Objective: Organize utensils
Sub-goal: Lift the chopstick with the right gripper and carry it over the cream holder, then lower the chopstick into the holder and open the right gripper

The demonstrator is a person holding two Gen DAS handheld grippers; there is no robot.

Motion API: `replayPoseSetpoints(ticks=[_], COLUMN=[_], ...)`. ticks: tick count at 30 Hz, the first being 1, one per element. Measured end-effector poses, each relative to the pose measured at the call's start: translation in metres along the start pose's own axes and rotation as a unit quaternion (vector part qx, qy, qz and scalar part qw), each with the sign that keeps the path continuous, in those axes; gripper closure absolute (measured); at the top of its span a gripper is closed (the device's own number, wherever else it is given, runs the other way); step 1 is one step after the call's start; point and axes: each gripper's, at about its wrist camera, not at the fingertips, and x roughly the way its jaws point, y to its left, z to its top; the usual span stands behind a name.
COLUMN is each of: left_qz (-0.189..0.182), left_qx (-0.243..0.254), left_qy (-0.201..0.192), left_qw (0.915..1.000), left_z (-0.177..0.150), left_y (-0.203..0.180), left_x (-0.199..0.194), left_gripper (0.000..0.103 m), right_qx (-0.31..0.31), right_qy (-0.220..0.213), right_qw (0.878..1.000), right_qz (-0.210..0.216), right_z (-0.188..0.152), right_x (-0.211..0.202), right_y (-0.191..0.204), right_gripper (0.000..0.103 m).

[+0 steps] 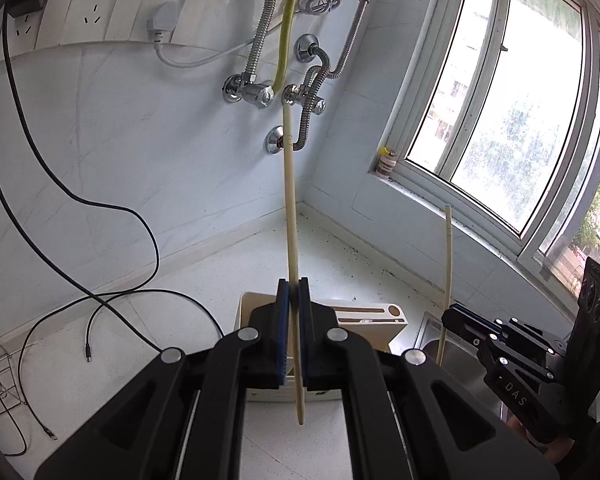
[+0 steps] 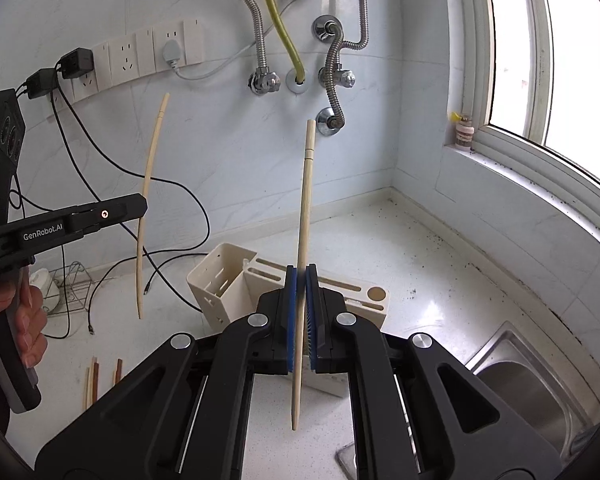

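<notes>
Slim pale wooden chopstick (image 1: 290,216) clamped upright in left gripper (image 1: 293,292) jaws, another (image 2: 304,216) in right gripper (image 2: 301,280) jaws.

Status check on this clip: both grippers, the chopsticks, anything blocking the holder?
Left gripper shut on one chopstick. Right gripper shut on the other chopstick. Holder ahead, path clear.

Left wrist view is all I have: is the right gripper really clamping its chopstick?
Observer: Yes. The right gripper has its fingers shut on a pale chopstick, held nearly upright.
Operator: Any utensils left on the counter?
Observer: Several loose chopsticks lie flat on the counter, to the left of that gripper.
Operator: Is the holder's open compartment free?
Observer: In the utensil holder, no utensil shows inside that compartment.
</notes>
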Motion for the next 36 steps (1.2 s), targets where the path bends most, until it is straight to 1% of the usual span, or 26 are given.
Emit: replayPoseSetpoints(ticks=[5, 7, 11, 18, 19, 21, 22, 24, 26, 27, 31, 34, 36], left_qz=[-0.001, 0.0, -0.001, 0.007, 0.004, -0.015, -0.014, -0.015, -0.015, -0.014, -0.011, 0.001, 0.0], left_qx=[-0.006, -0.002, -0.002, -0.008, -0.008, -0.002, 0.005, 0.014, 0.011, 0.01, 0.006, 0.006, -0.002], left_qy=[-0.014, -0.014, -0.025, -0.06, -0.07, -0.086, -0.093, -0.096, -0.097, -0.099, -0.1, -0.101, -0.099], left_qw=[0.9999, 0.9999, 0.9997, 0.9981, 0.9975, 0.9962, 0.9956, 0.9952, 0.9951, 0.9949, 0.9949, 0.9948, 0.9951], left_z=[0.006, 0.008, 0.011, 0.012, 0.012, 0.011, 0.01, 0.009, 0.008, 0.008, 0.006, 0.004, 0.003], left_y=[-0.001, -0.003, -0.004, 0.002, 0.003, 0.003, 0.002, 0.001, 0.002, 0.003, 0.005, 0.007, 0.01], left_x=[0.011, 0.017, 0.023, 0.028, 0.028, 0.028, 0.029, 0.032, 0.035, 0.036, 0.042, 0.049, 0.054], left_gripper=[0.099, 0.099, 0.099, 0.099, 0.099, 0.099, 0.099, 0.099, 0.099, 0.099, 0.099, 0.099, 0.099], right_qx=[0.0, 0.003, 0.007, 0.004, 0.003, 0.001, -0.003, -0.013, -0.016, -0.016, -0.024, -0.027, -0.033], right_qy=[-0.022, -0.031, -0.052, -0.1, -0.106, -0.115, -0.119, -0.121, -0.109, -0.11, -0.125, -0.131, -0.133], right_qw=[1.0, 0.999, 0.998, 0.995, 0.994, 0.993, 0.993, 0.993, 0.994, 0.994, 0.992, 0.991, 0.99], right_qz=[0.003, 0.009, 0.018, 0.027, 0.026, 0.021, 0.019, 0.011, 0.015, 0.017, 0.014, 0.011, 0.006], right_z=[0.008, 0.01, 0.014, 0.013, 0.012, 0.009, 0.006, 0.003, 0.0, -0.001, -0.004, -0.007, -0.011], right_x=[0.001, 0.002, 0.002, 0.003, 0.004, 0.006, 0.007, 0.011, 0.017, 0.018, 0.018, 0.021, 0.025], right_y=[-0.005, -0.008, -0.013, -0.018, -0.018, -0.018, -0.017, -0.015, -0.013, -0.013, -0.013, -0.016, -0.016], right_gripper=[0.099, 0.099, 0.099, 0.099, 0.099, 0.099, 0.099, 0.099, 0.099, 0.099, 0.099, 0.099, 0.099])
